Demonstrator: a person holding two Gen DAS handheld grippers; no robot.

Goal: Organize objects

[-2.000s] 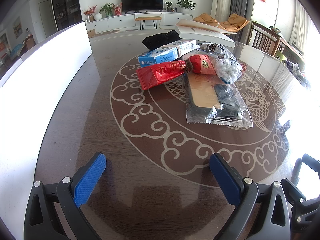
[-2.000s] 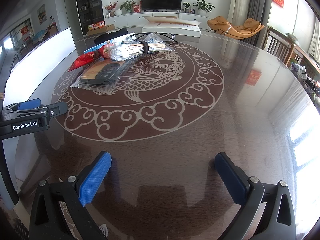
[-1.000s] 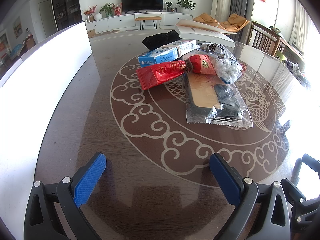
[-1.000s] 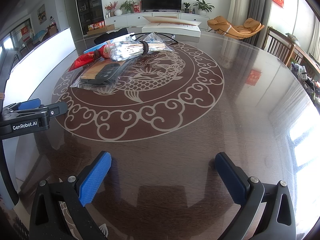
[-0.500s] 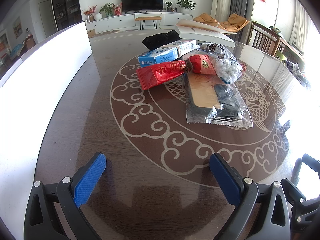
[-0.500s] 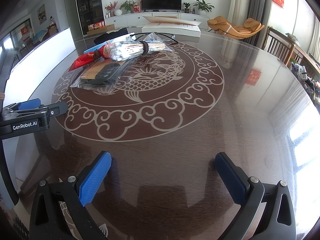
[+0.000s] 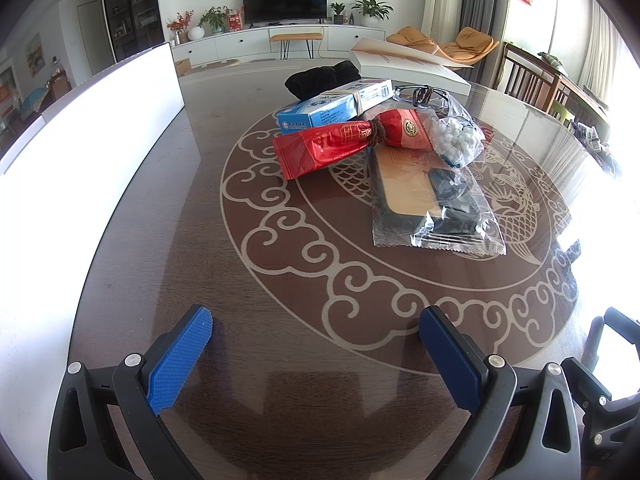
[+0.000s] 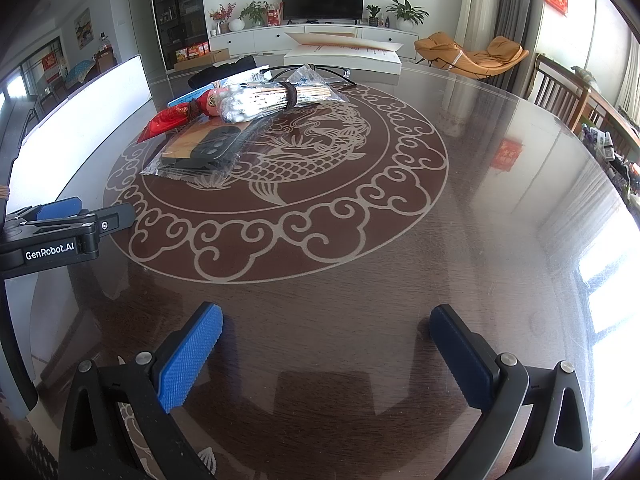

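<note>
Task start — left gripper point(image 7: 316, 334) & right gripper point(image 8: 326, 330) both wide open, empty, over the bench point(image 8: 480, 240); red packet point(image 7: 340, 142), blue box point(image 7: 320, 114), bagged items point(image 7: 432, 200) lie piled, none sorted yet.

A glossy dark brown round tabletop point(image 8: 500, 264) with a pale scroll-and-fish inlay fills the foreground. Beyond it, a black flat television point(image 8: 322, 0) stands on a long white low cabinet point(image 8: 256, 38) with potted plants. Orange lounge chairs point(image 8: 472, 54) sit by grey curtains point(image 8: 516, 12); bright daylight enters from the right.
</note>
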